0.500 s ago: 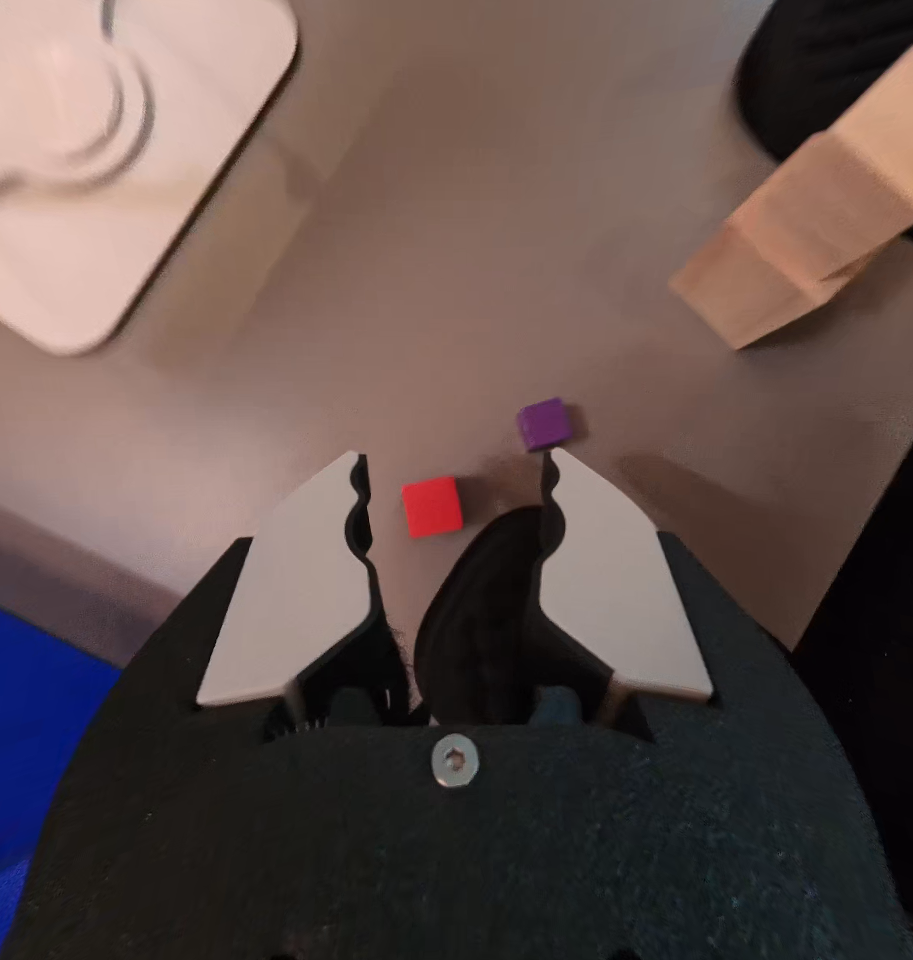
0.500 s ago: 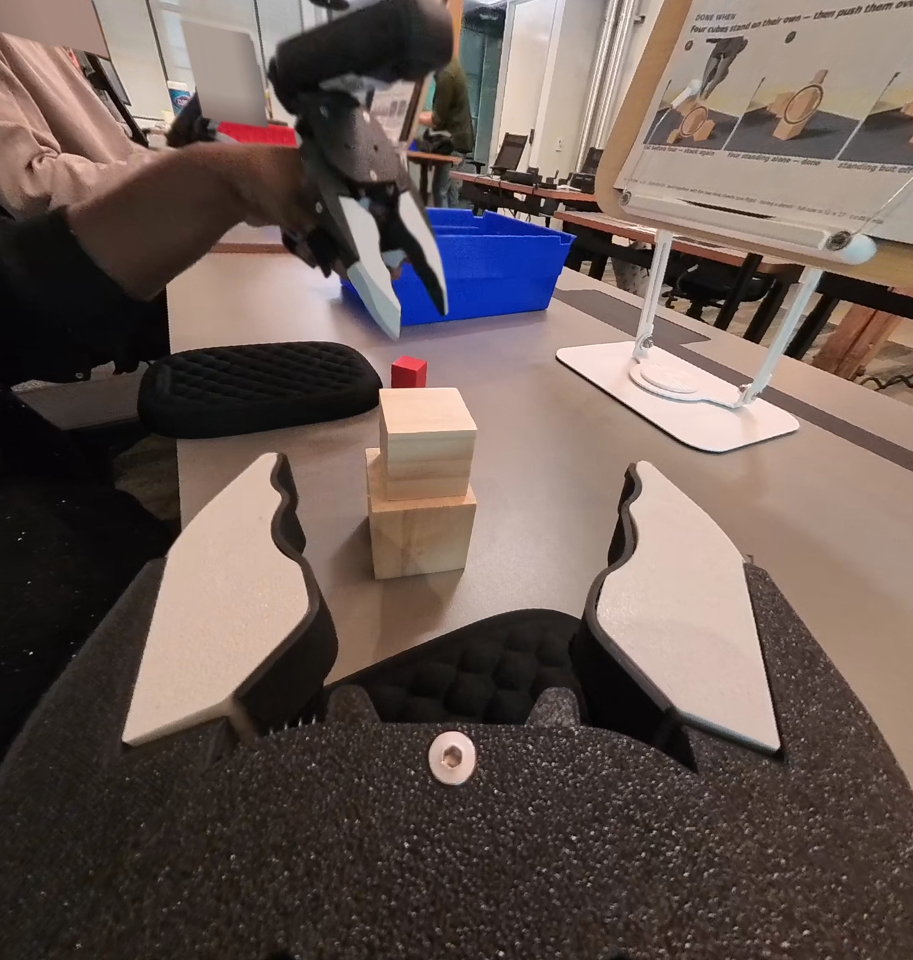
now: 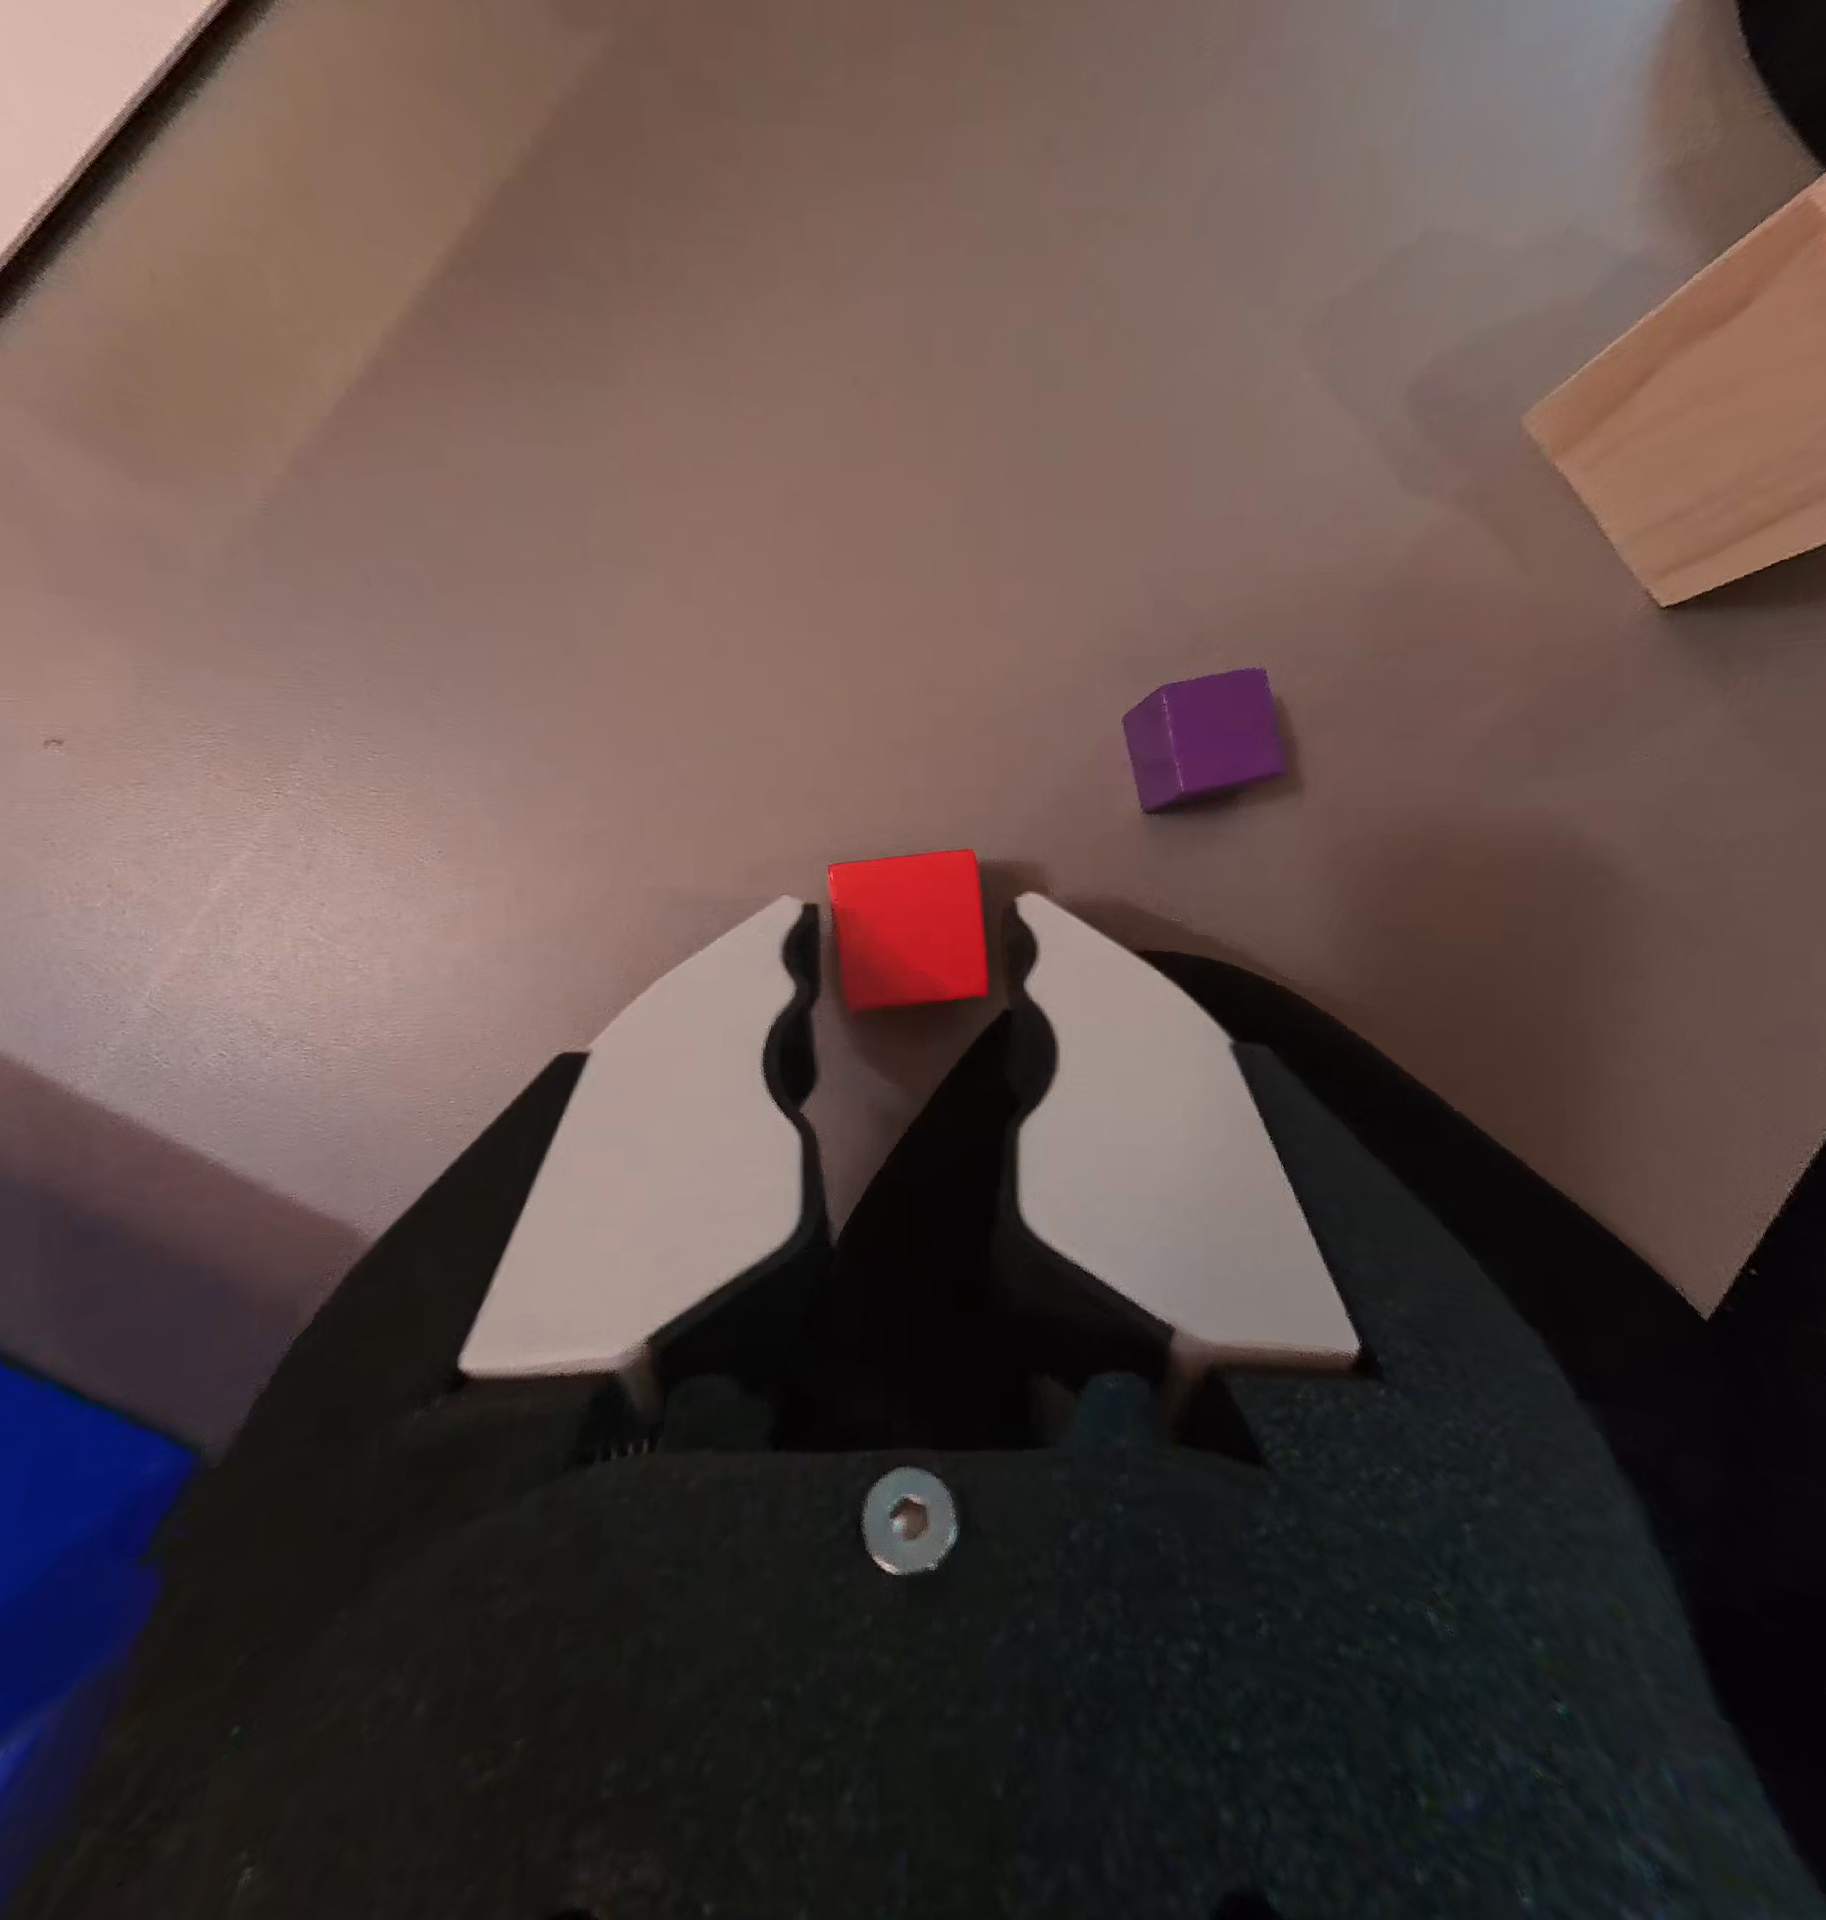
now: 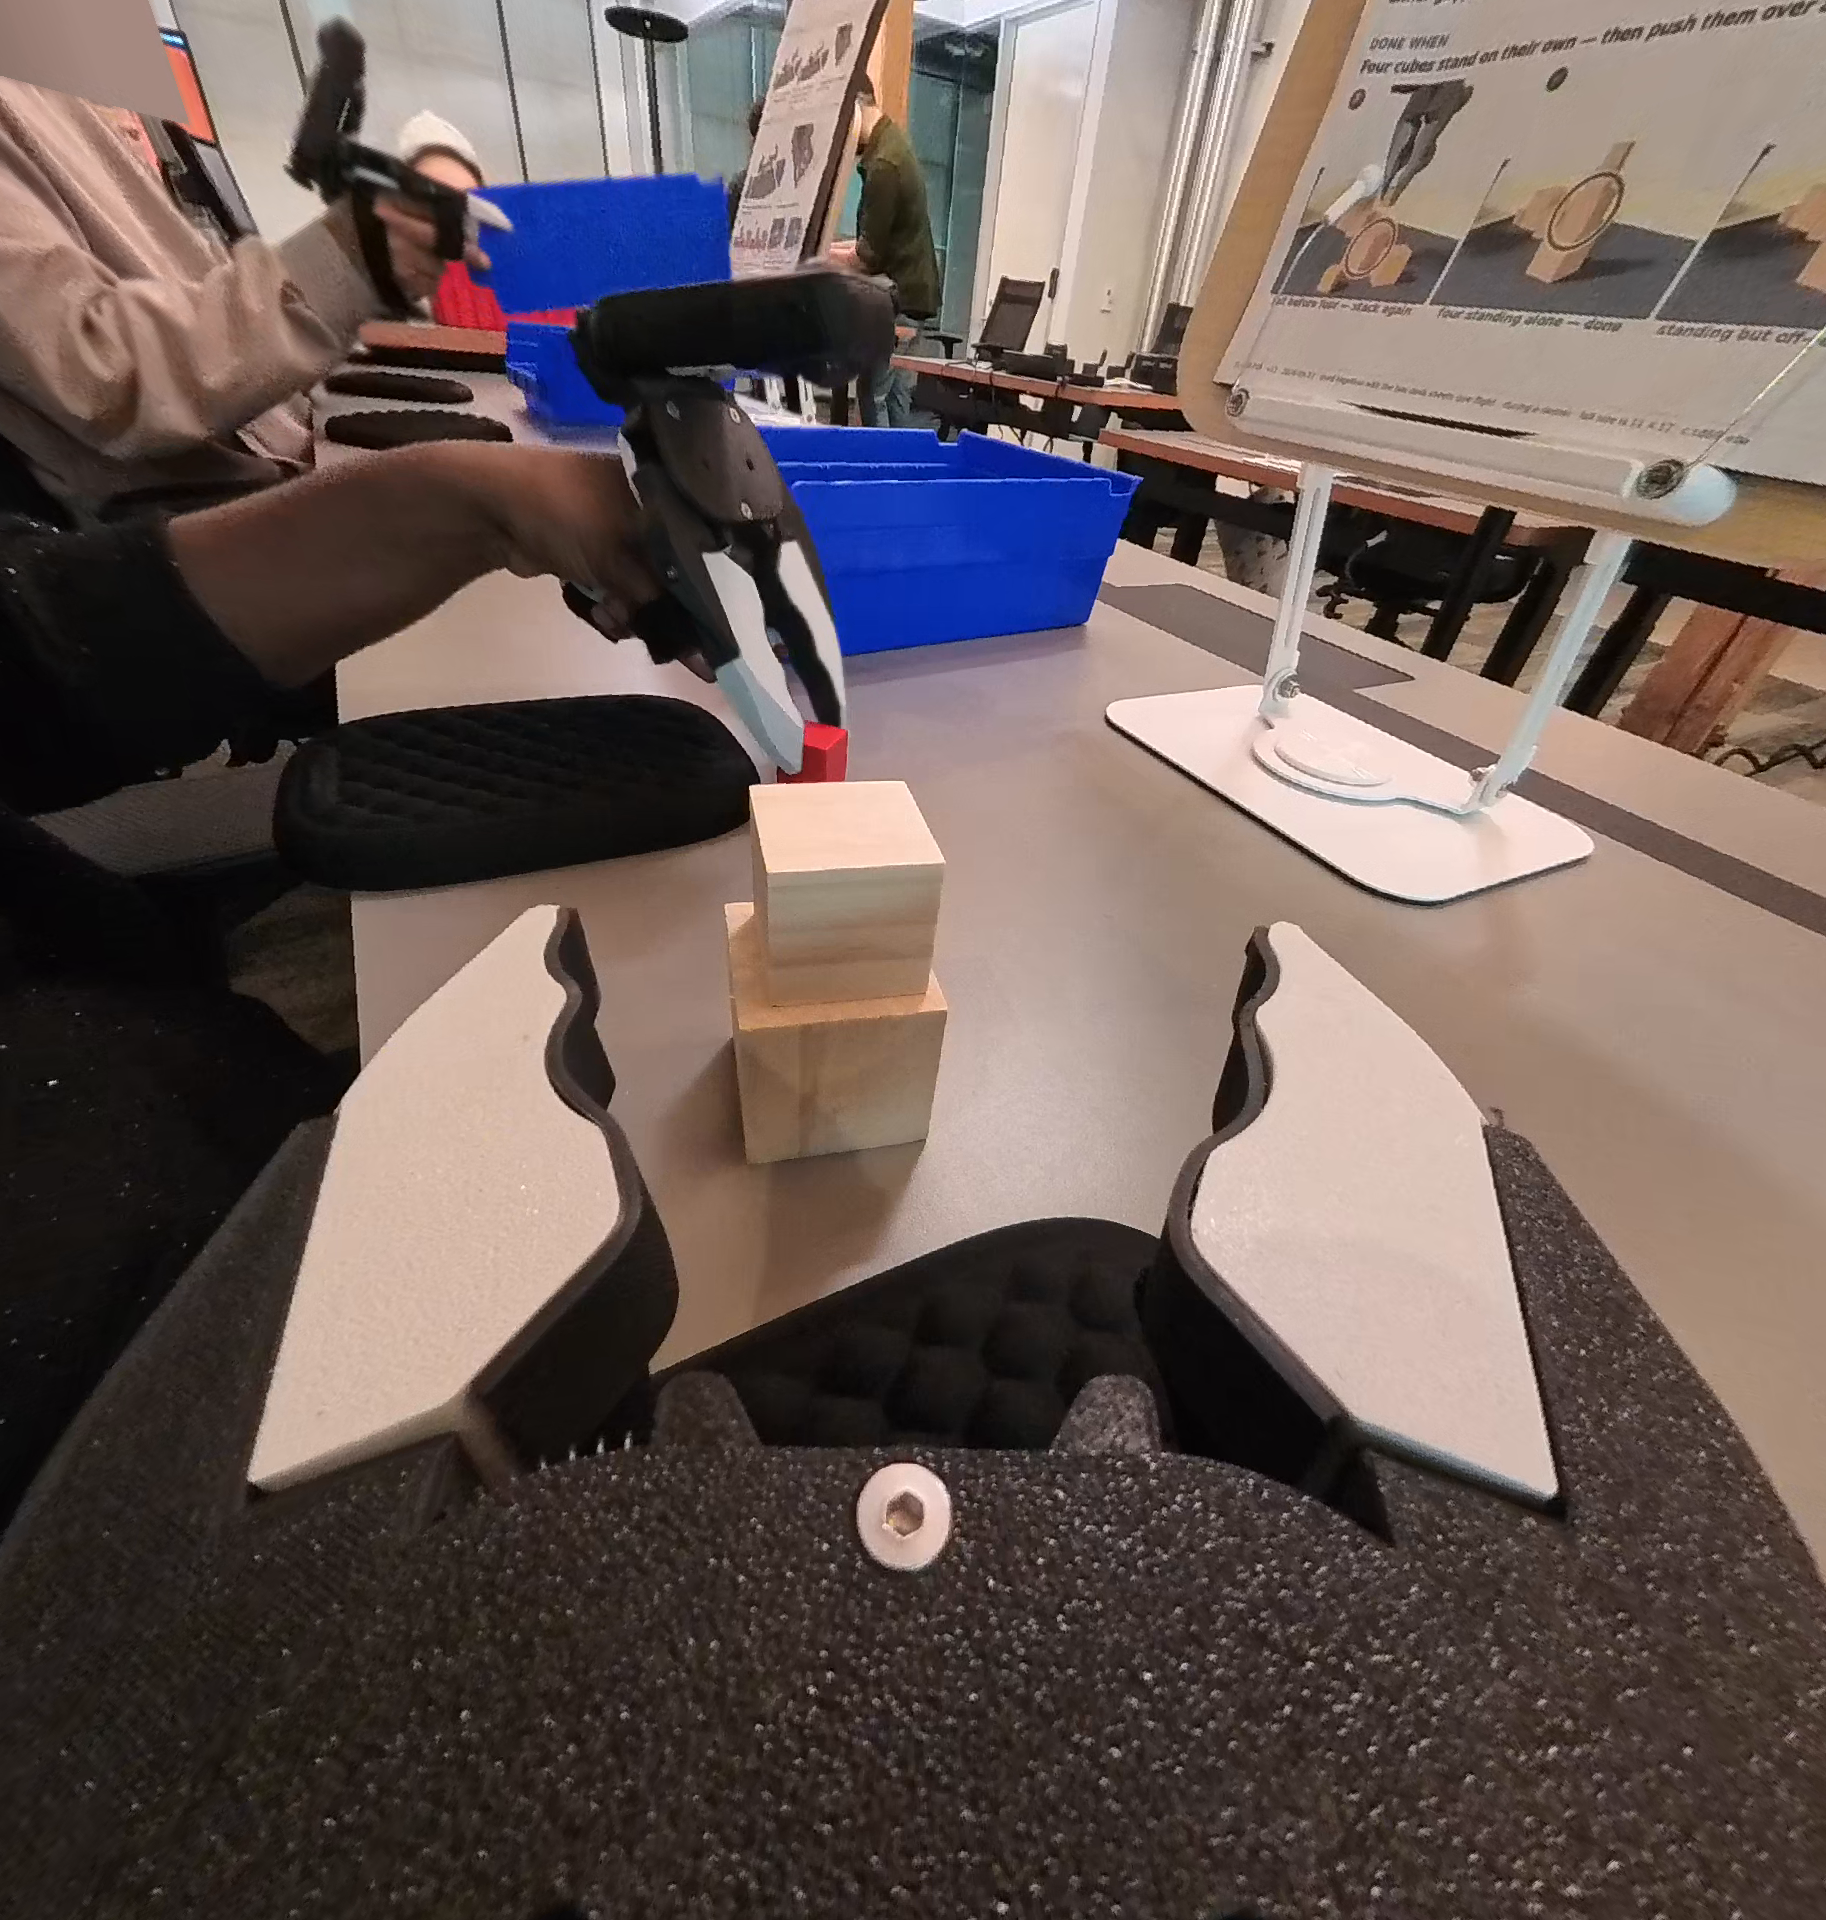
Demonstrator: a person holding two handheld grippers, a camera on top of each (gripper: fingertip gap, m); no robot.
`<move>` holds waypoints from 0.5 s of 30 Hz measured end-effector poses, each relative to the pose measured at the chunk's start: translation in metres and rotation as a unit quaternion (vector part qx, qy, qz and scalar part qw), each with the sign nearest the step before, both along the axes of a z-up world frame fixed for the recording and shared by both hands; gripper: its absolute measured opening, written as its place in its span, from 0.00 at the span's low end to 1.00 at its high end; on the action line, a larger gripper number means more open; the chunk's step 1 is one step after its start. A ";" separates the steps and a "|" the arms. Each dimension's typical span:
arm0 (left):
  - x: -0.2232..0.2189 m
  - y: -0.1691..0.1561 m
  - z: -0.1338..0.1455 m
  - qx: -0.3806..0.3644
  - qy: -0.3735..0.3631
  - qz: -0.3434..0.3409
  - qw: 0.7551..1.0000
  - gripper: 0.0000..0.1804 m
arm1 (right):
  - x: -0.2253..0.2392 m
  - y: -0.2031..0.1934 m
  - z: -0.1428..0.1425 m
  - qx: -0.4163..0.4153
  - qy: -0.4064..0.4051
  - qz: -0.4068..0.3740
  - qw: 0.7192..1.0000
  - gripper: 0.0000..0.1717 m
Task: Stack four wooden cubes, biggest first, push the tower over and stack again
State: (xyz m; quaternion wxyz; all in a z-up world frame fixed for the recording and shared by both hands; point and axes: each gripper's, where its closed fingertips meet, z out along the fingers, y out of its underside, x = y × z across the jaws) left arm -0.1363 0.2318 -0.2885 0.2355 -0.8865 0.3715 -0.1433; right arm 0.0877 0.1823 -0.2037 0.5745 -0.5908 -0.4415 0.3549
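In the left wrist view, a small red cube [image 3: 907, 930] sits on the grey table [image 3: 680, 520] between the fingertips of my left gripper [image 3: 909, 914]. A thin gap shows between each pad and the cube, so the pads do not press on it. A purple cube [image 3: 1205, 738] lies just beyond to the right. The right wrist view shows the left gripper [image 4: 789, 717] pointing down at the red cube [image 4: 821, 750]. My right gripper [image 4: 909, 923] is wide open and empty, facing a stack of two wooden cubes [image 4: 841, 987] that also shows in the left wrist view [image 3: 1719, 436].
A black padded rest [image 4: 504, 790] lies left of the red cube. A blue bin [image 4: 950, 551] stands behind it. The white base [image 4: 1356, 790] of a stand holding a picture board [image 4: 1574, 208] sits at the right. Another person with a gripper works at the far left.
My left gripper has come down to the table and its jaws have narrowed around the red cube. My right gripper has stayed where it was, wide open.
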 end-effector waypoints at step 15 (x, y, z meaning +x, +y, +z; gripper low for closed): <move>0.128 -0.041 0.114 0.067 -0.051 -0.319 0.944 0.15 | -0.001 -0.001 -0.001 0.000 -0.003 0.004 1.000 0.66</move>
